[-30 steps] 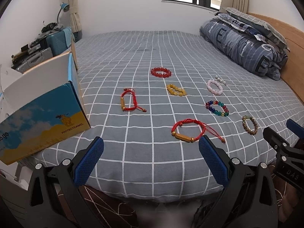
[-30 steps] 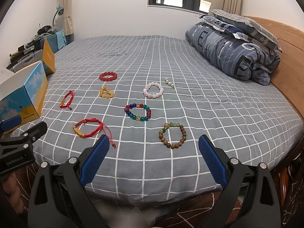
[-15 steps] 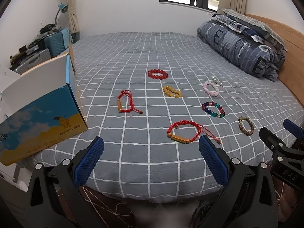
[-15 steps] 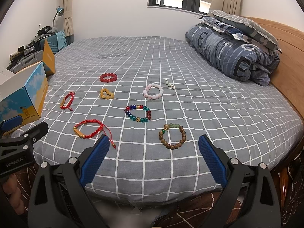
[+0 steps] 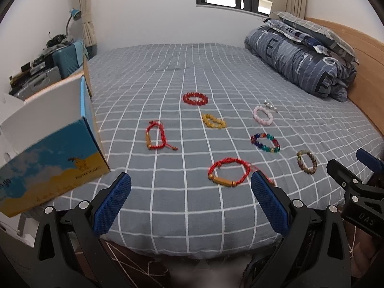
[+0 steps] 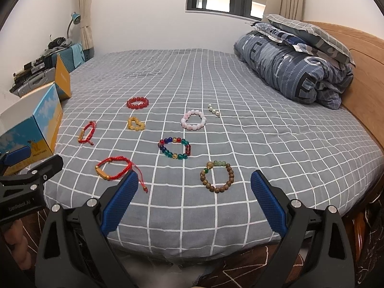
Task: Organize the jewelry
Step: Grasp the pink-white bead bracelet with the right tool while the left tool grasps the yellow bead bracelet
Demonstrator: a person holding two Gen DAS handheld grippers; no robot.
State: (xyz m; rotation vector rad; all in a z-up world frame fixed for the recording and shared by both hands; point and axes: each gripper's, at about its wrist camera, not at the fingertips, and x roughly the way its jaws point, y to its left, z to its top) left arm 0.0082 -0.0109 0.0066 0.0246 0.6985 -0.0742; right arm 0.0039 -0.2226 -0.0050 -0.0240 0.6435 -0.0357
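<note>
On the grey checked bedsheet (image 6: 240, 124), near its front edge, your red cord bracelet with a gold tube bead (image 5: 228, 171) lies flat, just ahead of your left gripper (image 5: 190, 202), whose jaws stand wide apart and empty. Your right gripper (image 6: 194, 201) is likewise spread, the brown wooden bead bracelet (image 6: 218, 176) before it. Six more pieces lie apart farther in; sheet beyond is bare. The blue-and-yellow cardboard box (image 5: 51, 158) stands at the left edge; contents not visible.
</note>
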